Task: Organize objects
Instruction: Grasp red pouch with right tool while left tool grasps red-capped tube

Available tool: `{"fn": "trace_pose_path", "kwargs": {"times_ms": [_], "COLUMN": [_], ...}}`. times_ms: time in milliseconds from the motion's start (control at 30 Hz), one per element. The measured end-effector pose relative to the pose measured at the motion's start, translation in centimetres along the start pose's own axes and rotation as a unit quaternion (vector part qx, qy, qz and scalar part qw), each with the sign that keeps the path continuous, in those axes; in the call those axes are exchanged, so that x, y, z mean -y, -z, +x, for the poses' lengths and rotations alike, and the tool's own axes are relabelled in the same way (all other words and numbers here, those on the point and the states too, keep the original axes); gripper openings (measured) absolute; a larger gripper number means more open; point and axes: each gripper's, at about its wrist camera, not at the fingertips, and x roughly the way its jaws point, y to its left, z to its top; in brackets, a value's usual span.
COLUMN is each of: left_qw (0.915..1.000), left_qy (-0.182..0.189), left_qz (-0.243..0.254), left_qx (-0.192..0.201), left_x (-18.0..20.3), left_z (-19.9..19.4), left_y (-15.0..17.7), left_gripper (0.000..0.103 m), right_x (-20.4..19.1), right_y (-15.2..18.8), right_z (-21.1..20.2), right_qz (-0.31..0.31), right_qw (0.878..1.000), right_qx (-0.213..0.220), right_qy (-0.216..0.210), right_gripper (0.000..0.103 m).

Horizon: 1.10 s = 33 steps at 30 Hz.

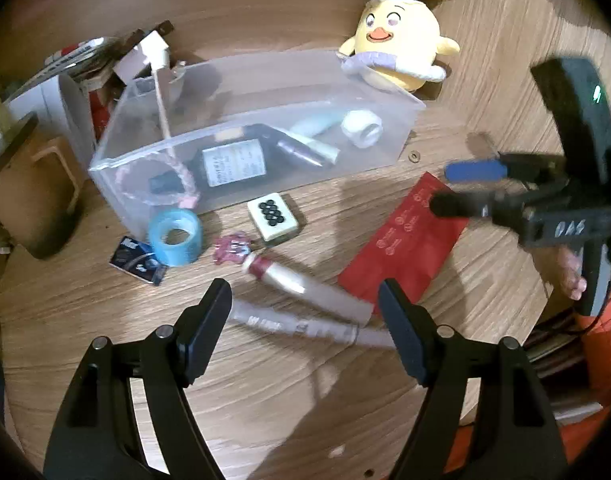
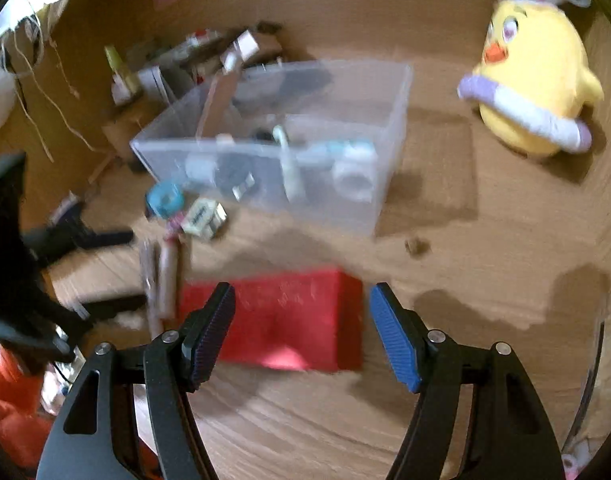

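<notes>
- Objects still loose on the wooden table (image 1: 265, 420); clear bin (image 1: 249, 80) sits far centre, about 12 o'clock from both grippers, already holding a white tape roll (image 1: 362, 128) and a dark labelled item, among others.
- Left gripper (image 1: 305, 312): fingers apart, nothing between pads. Two pens (image 1: 305, 304) lie crossed just ahead, one capped with a pink charm (image 1: 231, 249). Risk: closing here likely catches both, or pinches one near its end so it swings out.
- Right gripper (image 2: 301, 332): fingers apart, empty, over the red packet (image 2: 281, 320). Flat and thin, so pads may slide over it or just push it along.
- 11 o'clock of left gripper: mahjong tile (image 1: 272, 216), blue tape roll (image 1: 176, 236), small dark card (image 1: 137, 262), all close together. Nudging one may shift the others; tape could roll.
- Grippers near each other; a collision is possible if both go for the bin together.
- Far, 1 o'clock: yellow chick plush (image 1: 397, 52) touching bin's back corner. Bulky, may not fit easily.
</notes>
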Motion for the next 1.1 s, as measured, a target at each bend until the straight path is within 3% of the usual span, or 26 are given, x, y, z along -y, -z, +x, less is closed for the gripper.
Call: {"fn": "trace_pose_path", "kwargs": {"times_ms": [100, 233, 333, 600, 733, 800, 933, 1100], "left_qw": [0.9999, 0.9981, 0.998, 0.9965, 0.9976, 0.9983, 0.9981, 0.9977], "left_qy": [-0.014, -0.06, -0.063, -0.08, -0.067, -0.057, -0.058, -0.054], "left_qz": [-0.001, 0.008, 0.005, 0.02, 0.01, 0.003, 0.016, 0.036], "left_qx": [0.004, 0.012, 0.007, 0.008, 0.012, 0.013, 0.016, 0.019], "left_x": [0.7, 1.0, 0.1, -0.8, -1.1, -1.1, -0.2, 0.9], "left_z": [0.8, 1.3, 1.2, 0.7, 0.7, 0.8, 1.0, 1.1], "left_y": [-0.2, 0.4, 1.3, 2.5, 2.3, 2.1, 1.8, 1.6], "left_gripper": [0.075, 0.075, 0.076, 0.076, 0.076, 0.073, 0.056, 0.045], "right_x": [-0.9, -1.2, -0.6, 1.0, 0.4, 0.2, -0.1, -1.2], "right_y": [-1.4, -1.6, -0.7, 2.4, 3.0, 3.0, 4.3, 6.1], "right_z": [1.1, 3.6, 4.0, 0.9, -1.6, -2.8, -4.4, -3.6], "right_qz": [-0.011, -0.021, -0.021, 0.019, 0.016, 0.023, 0.05, 0.074], "right_qw": [1.0, 1.0, 0.999, 0.999, 0.998, 0.996, 0.993, 0.995], "right_qx": [0.005, -0.021, -0.032, -0.019, 0.009, 0.025, 0.044, 0.016], "right_qy": [-0.001, 0.007, 0.017, 0.023, 0.065, 0.077, 0.093, 0.068], "right_gripper": [0.067, 0.067, 0.065, 0.065, 0.067, 0.067, 0.079, 0.079]}}
